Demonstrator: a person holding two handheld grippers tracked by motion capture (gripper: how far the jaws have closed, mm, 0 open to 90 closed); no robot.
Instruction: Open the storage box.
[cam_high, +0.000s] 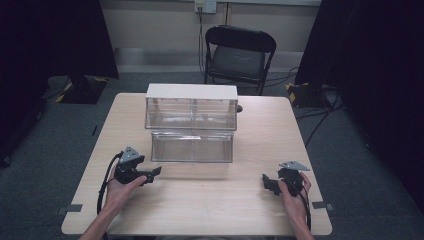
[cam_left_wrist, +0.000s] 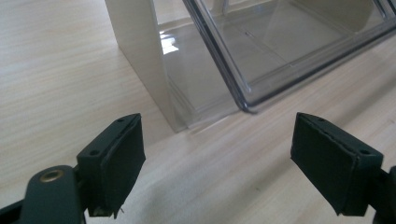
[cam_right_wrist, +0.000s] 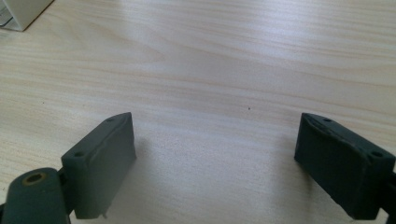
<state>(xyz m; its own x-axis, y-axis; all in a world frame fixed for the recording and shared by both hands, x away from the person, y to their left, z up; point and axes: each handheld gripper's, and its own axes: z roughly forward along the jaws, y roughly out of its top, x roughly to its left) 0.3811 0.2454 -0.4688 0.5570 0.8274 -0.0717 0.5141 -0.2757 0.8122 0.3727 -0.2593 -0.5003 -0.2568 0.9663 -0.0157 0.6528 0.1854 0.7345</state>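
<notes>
A two-tier clear plastic bin unit (cam_high: 191, 122) with a white top and sides stands at the middle of the wooden table (cam_high: 260, 145); both bins look empty. My left gripper (cam_high: 150, 175) rests in a hand near the front left, open, pointing at the unit's lower left corner (cam_left_wrist: 177, 116), jaws wide apart with nothing between them (cam_left_wrist: 217, 163). My right gripper (cam_high: 267, 182) sits in the other hand at the front right, open over bare wood (cam_right_wrist: 215, 163). A corner of the white unit (cam_right_wrist: 18, 14) peeks in at the upper left of the right gripper view.
A black folding chair (cam_high: 239, 52) stands behind the table's far edge. Dark curtains hang at both sides, with cables on the grey floor (cam_high: 320, 115). A small dark object (cam_high: 240, 108) lies just behind the unit's right end.
</notes>
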